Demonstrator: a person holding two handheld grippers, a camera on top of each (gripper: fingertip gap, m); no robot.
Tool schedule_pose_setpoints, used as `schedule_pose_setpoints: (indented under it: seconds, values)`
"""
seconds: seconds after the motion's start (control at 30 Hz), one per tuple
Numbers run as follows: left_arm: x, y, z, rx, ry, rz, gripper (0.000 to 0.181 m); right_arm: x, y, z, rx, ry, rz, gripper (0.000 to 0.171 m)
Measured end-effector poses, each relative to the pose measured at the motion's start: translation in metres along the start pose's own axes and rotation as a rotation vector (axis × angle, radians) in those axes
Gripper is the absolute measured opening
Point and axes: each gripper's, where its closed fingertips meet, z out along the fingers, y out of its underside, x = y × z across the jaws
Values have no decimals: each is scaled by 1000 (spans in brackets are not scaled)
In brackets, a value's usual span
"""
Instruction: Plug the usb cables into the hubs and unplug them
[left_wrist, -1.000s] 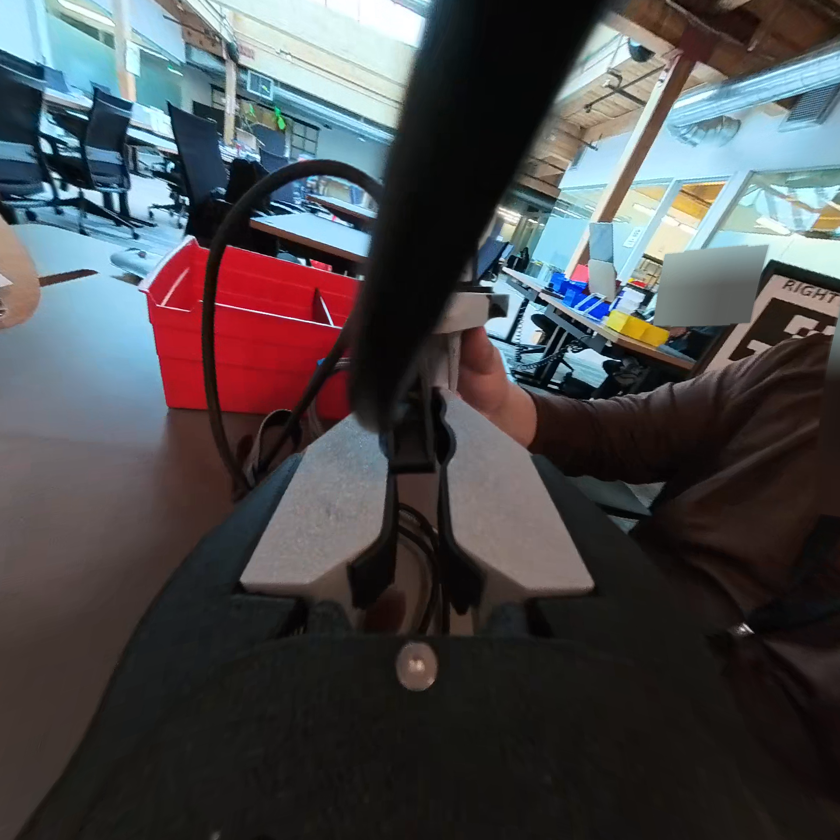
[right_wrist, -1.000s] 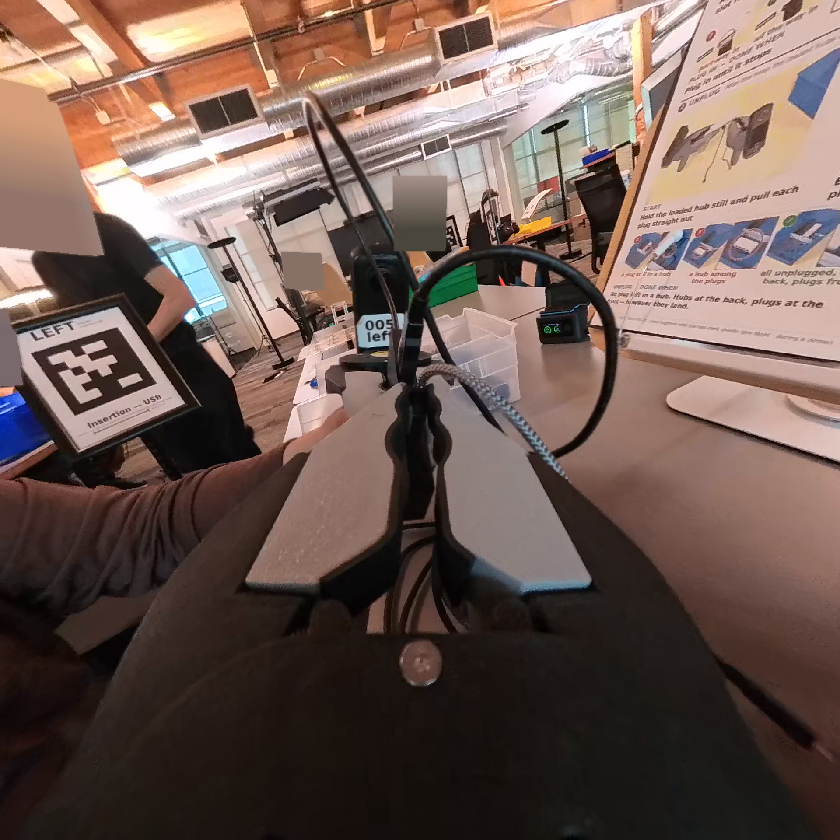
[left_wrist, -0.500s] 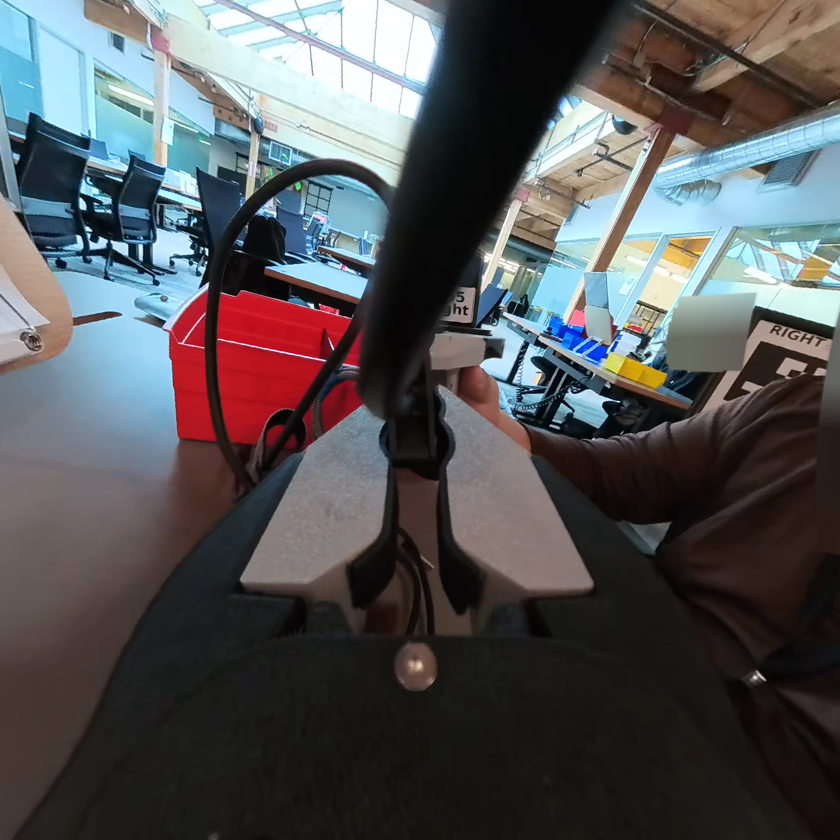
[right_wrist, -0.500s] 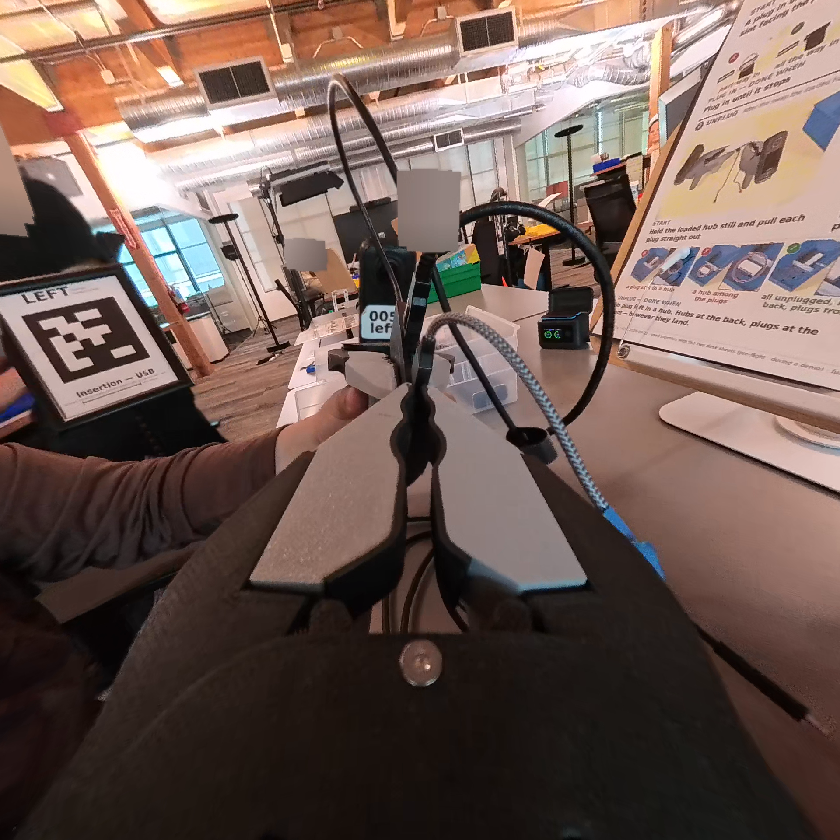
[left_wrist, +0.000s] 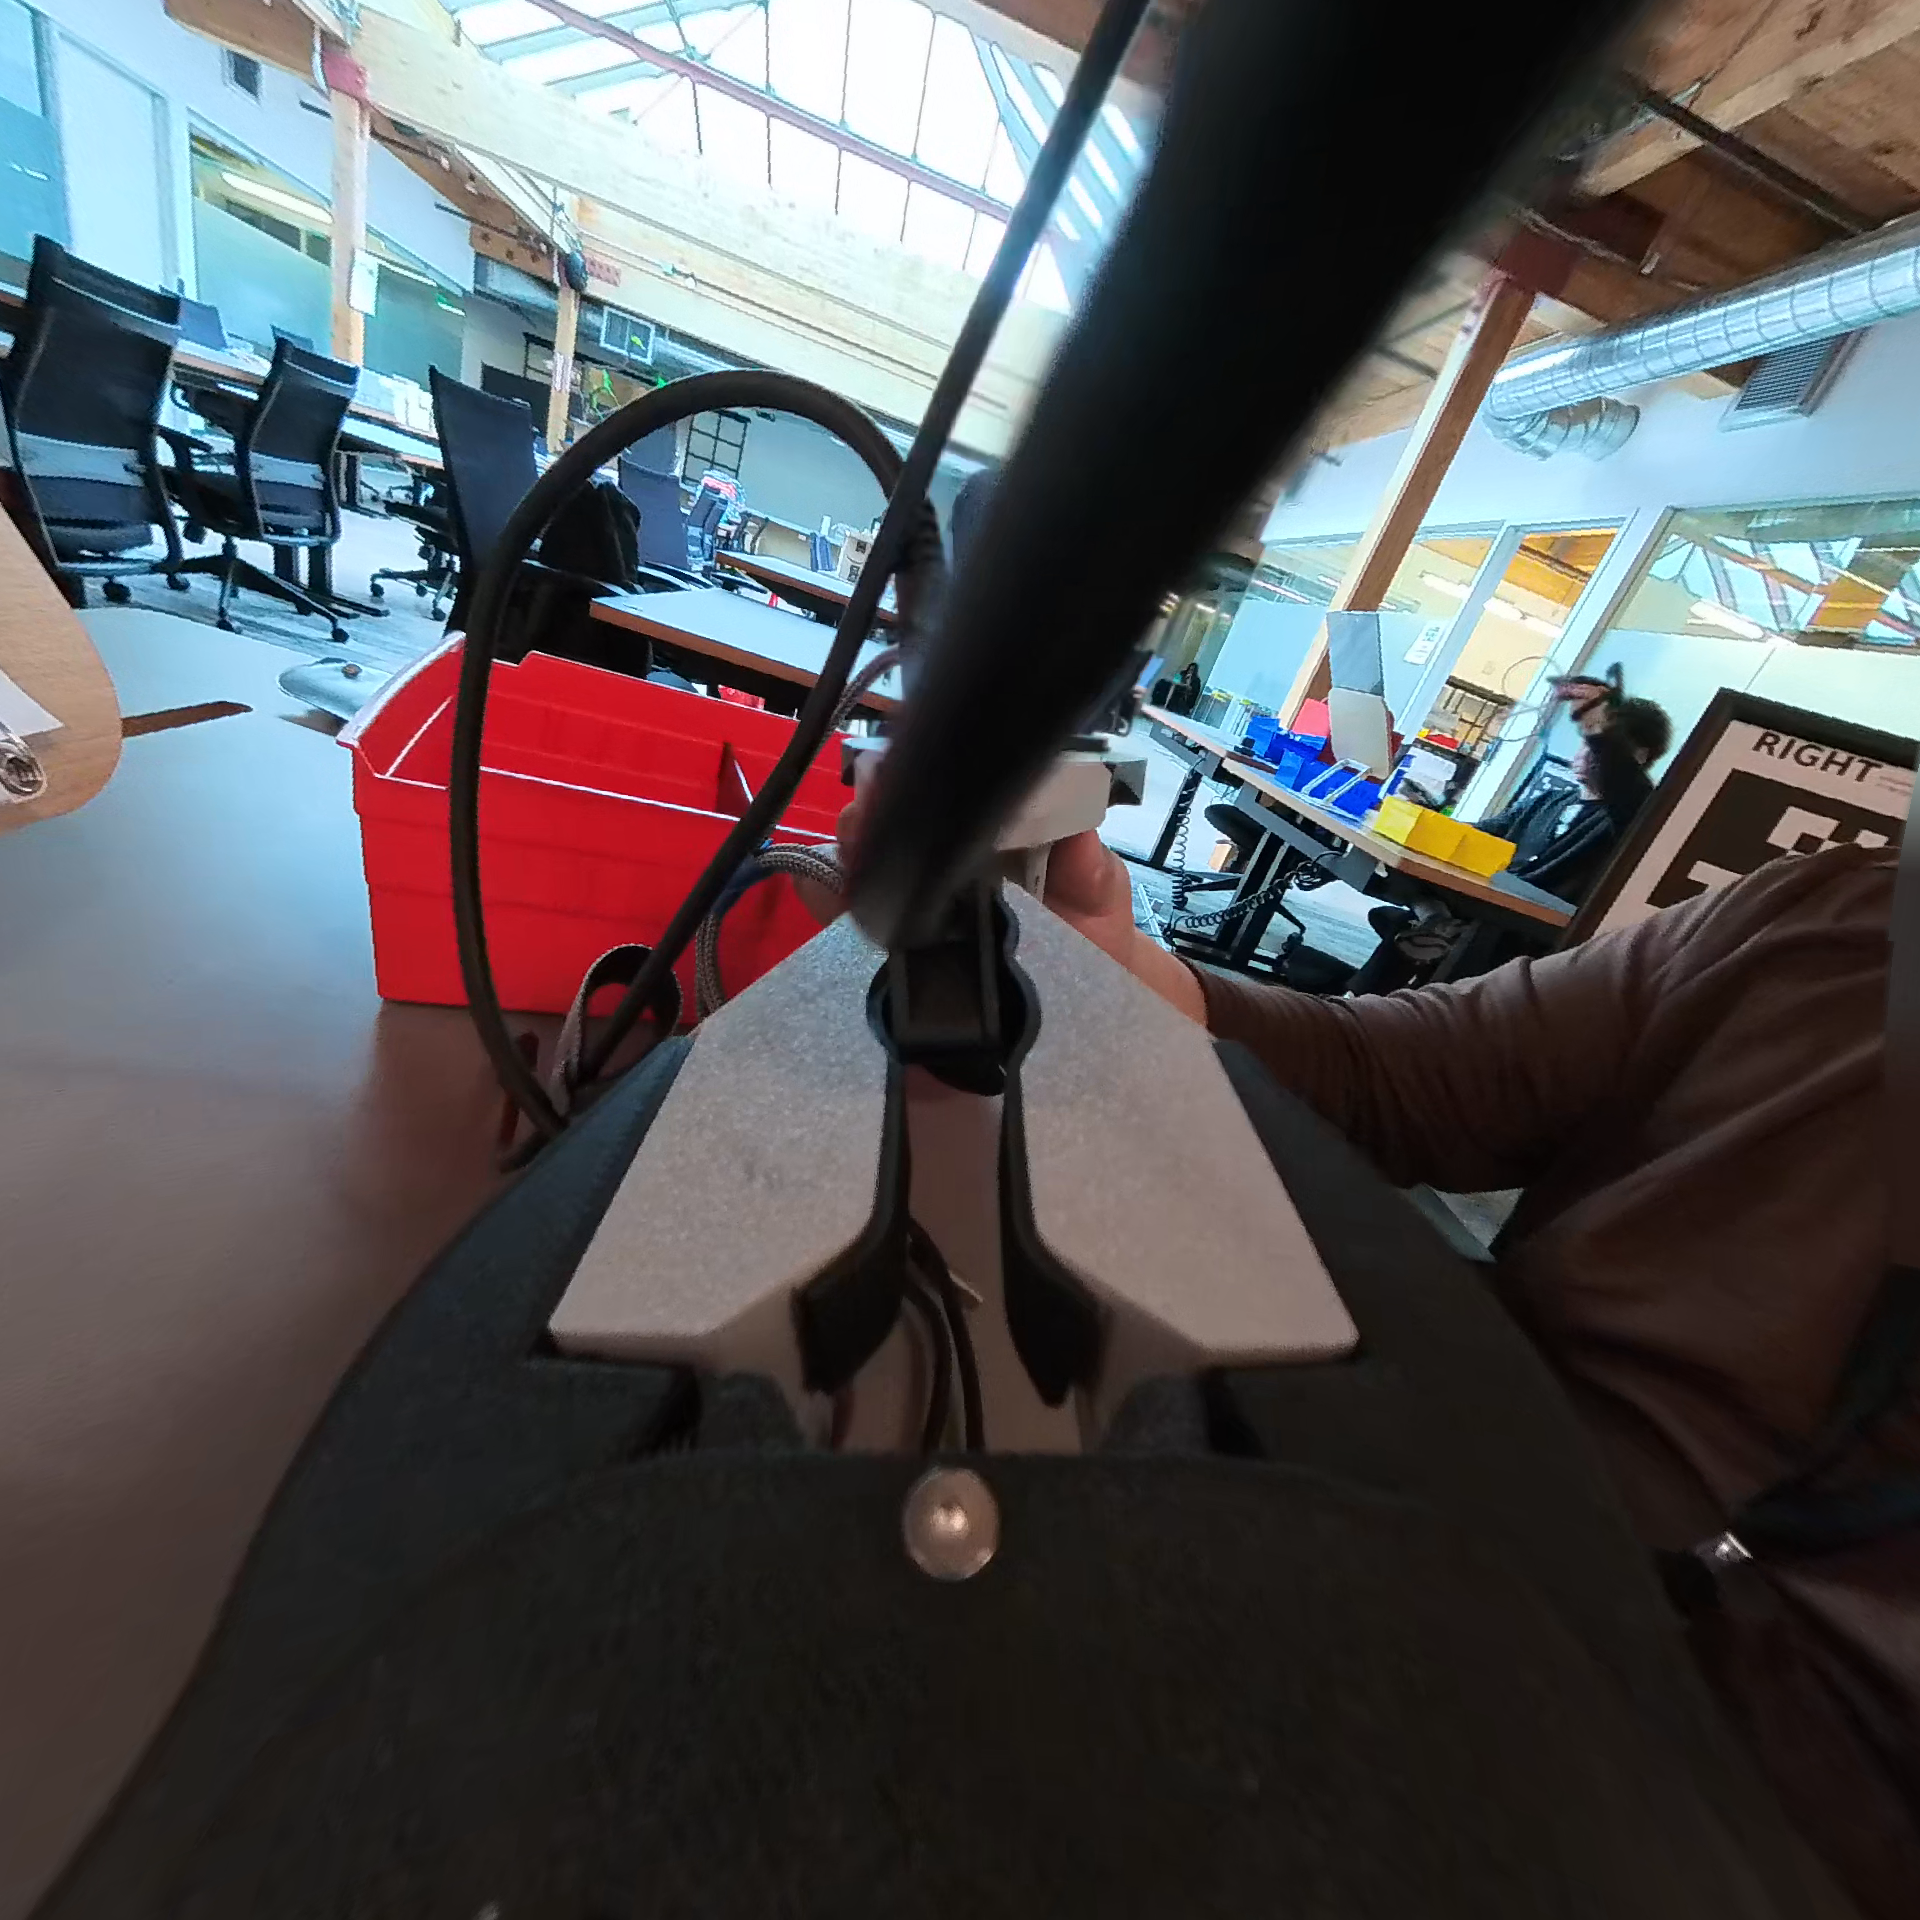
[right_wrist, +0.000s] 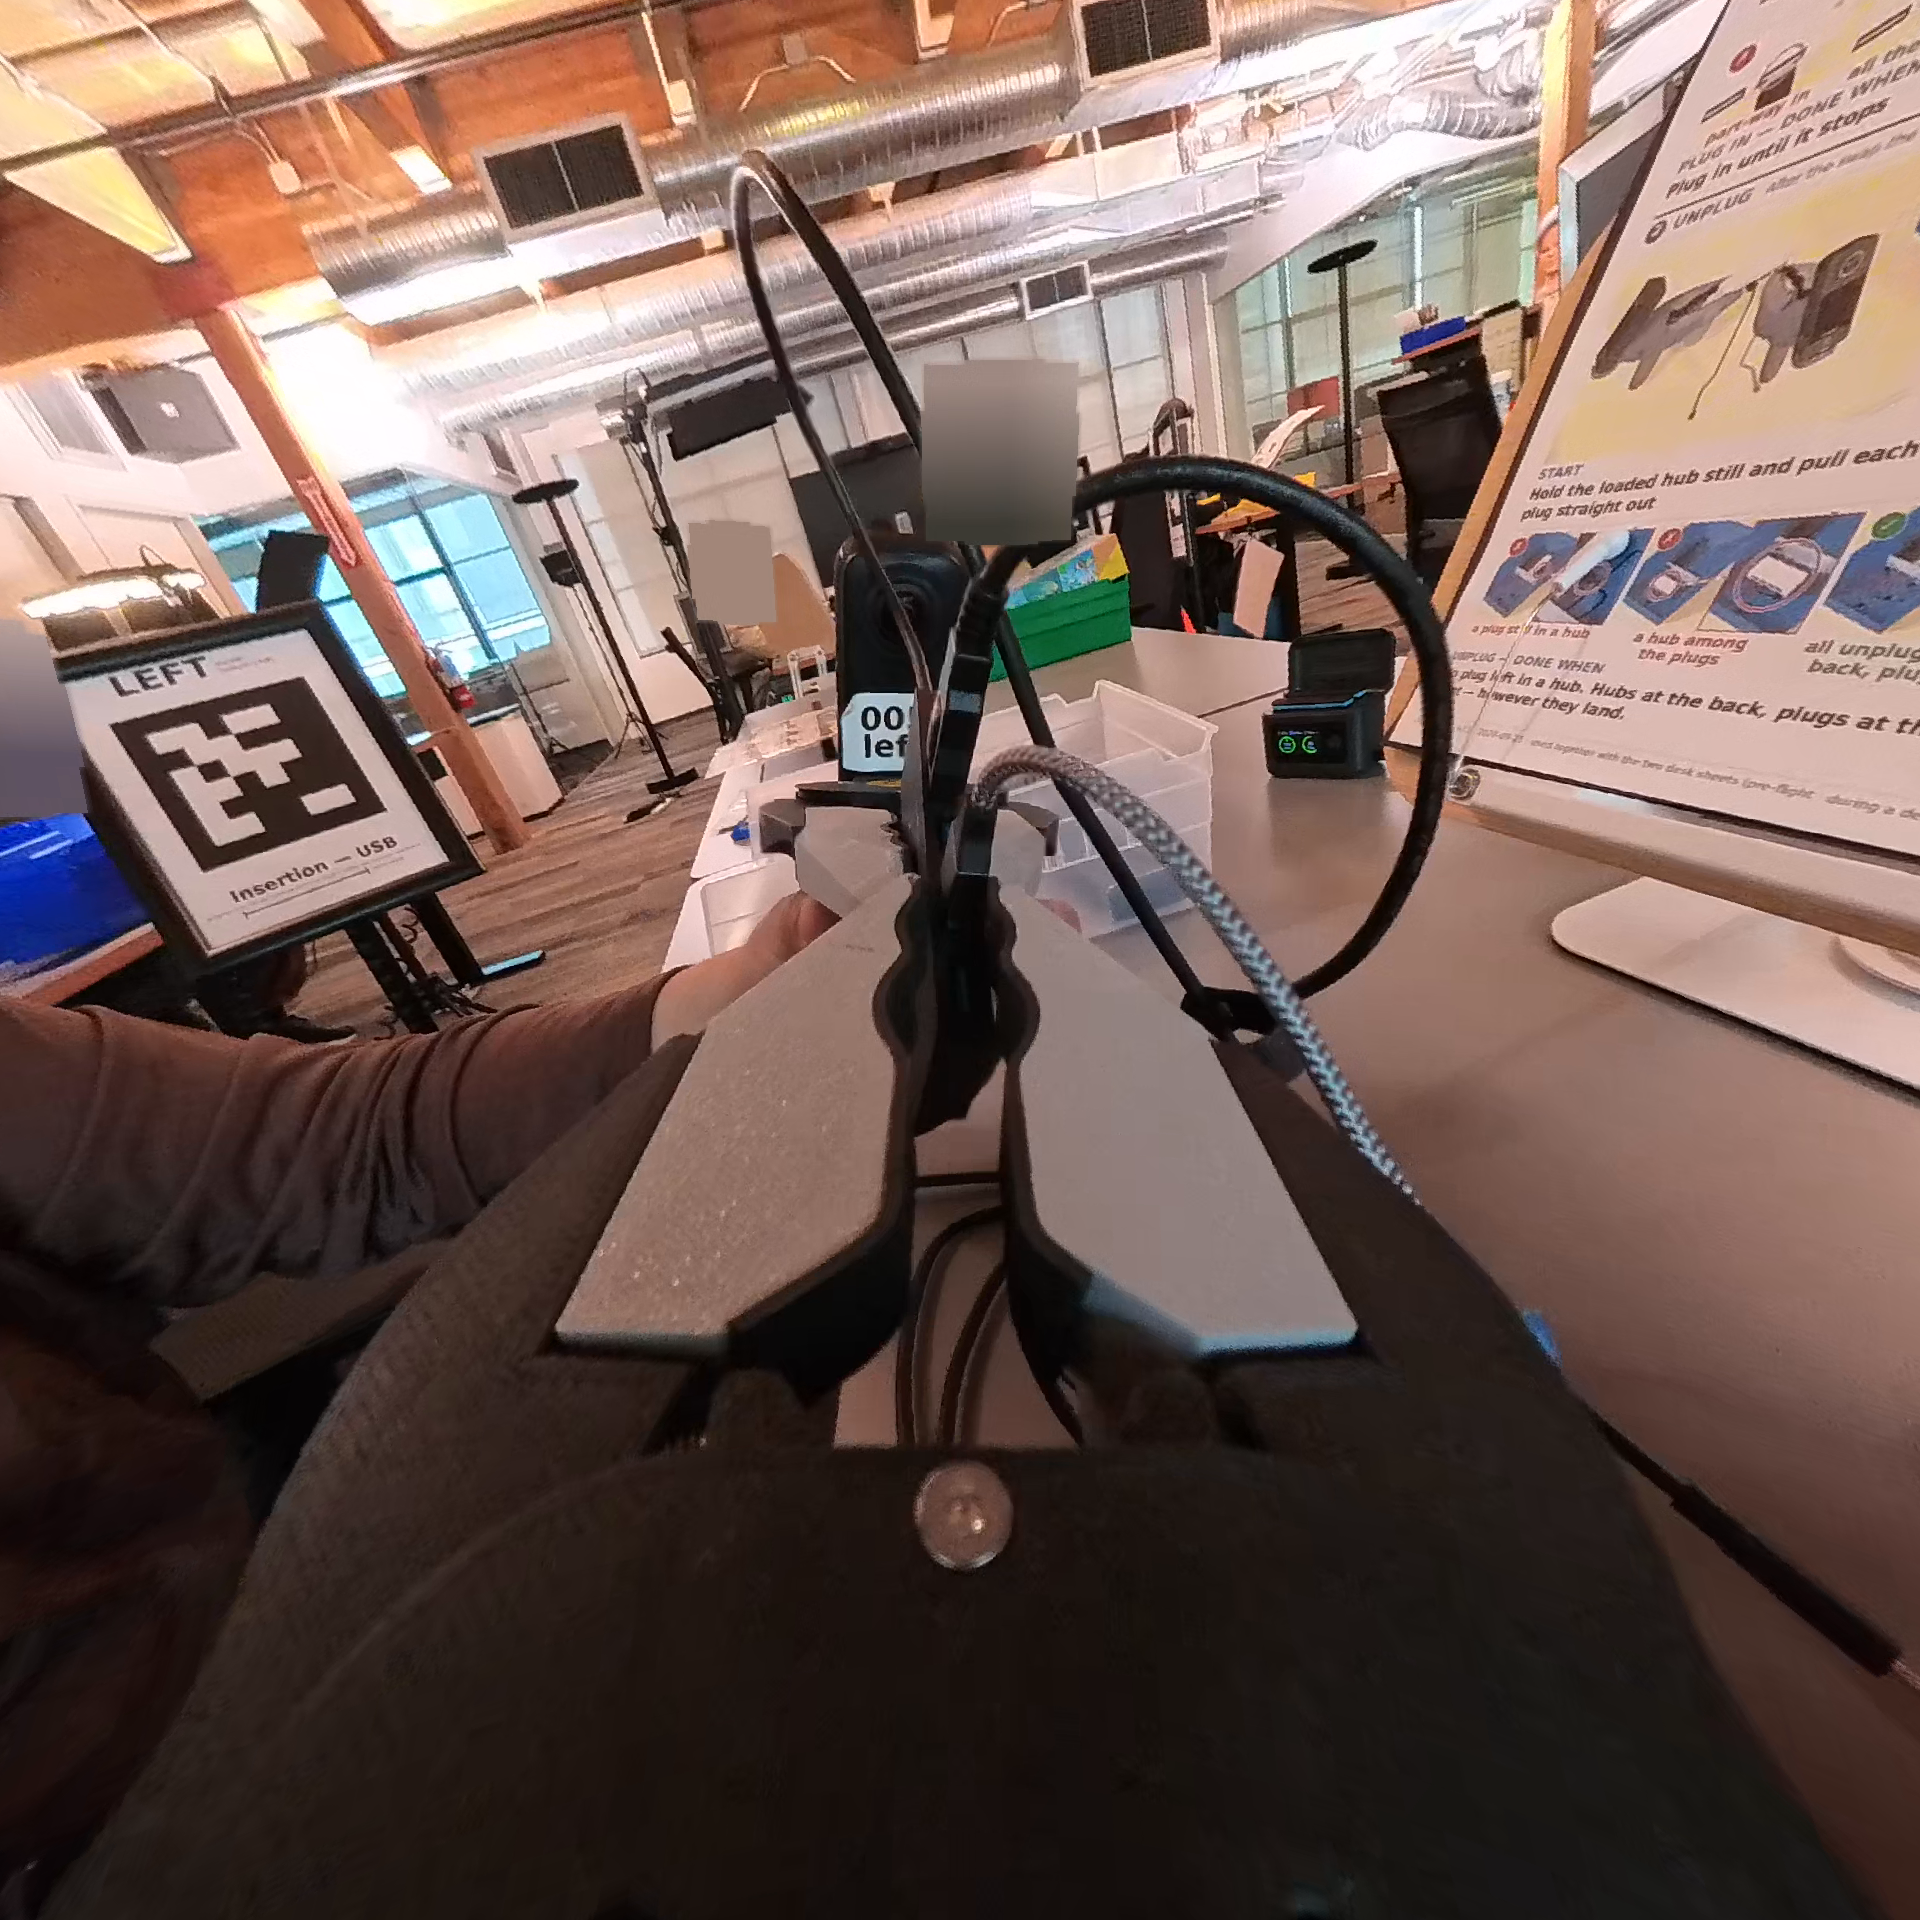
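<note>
My left gripper (left_wrist: 951, 997) is shut on the end of a long black hub (left_wrist: 1195, 416), which rises blurred toward the top right. My right gripper (right_wrist: 956, 997) is shut on a black usb plug (right_wrist: 961, 914), right against the hub (right_wrist: 961, 707), here seen edge-on. The two grippers face each other tip to tip: the right gripper (left_wrist: 1049, 800) shows just beyond in the left wrist view, and the left gripper (right_wrist: 914, 852) in the right wrist view. A black cable (right_wrist: 1423, 727) loops to the side, and a grey braided cable (right_wrist: 1174, 862) arcs down. Whether the plug is seated is hidden.
A red bin (left_wrist: 582, 852) stands on the brown table (left_wrist: 187, 1039) behind the cable loop (left_wrist: 488, 727). A clear plastic organiser (right_wrist: 1143, 748), a small black device with a lit screen (right_wrist: 1325, 717) and an instruction board (right_wrist: 1714, 520) stand to the right. A framed marker sign (right_wrist: 270, 769) stands to the left. The tips of both grippers are at nearly the same place.
Both grippers stayed shut and tip to tip. The views tilted a little, the braided cable swung up and right, and a loose black cable end now hangs beside the right finger.
</note>
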Motion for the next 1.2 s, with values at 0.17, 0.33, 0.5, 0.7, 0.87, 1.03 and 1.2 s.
schedule_pose_setpoints:
  seconds: [0.17, 0.33, 0.5, 0.7, 0.87, 1.03, 1.2]
  values:
    - [-1, -2, 1, 17, -23, 7, 11, 0, -2, 0, 12, -7, 23, 5]
    - [-1, -4, 1, 47, -14, -44, 10, 1, -6, 1, 37, 8, 20, 5]
    - [-4, -11, 5, 110, -21, -124, 10, 6, -17, 0, 157, 67, 29, 3]
    - [-1, -19, 1, 148, 18, -163, 10, 3, -24, 7, 237, 102, 36, 2]
    - [3, -27, -6, 172, 27, -171, 10, 1, -34, 15, 320, 104, 72, 2]
    - [7, -33, -9, 193, 44, -163, 10, -4, -40, 19, 353, 101, 59, 2]
    - [11, -25, -8, 116, 42, -120, 9, -2, -65, -4, 520, 130, 39, 2]
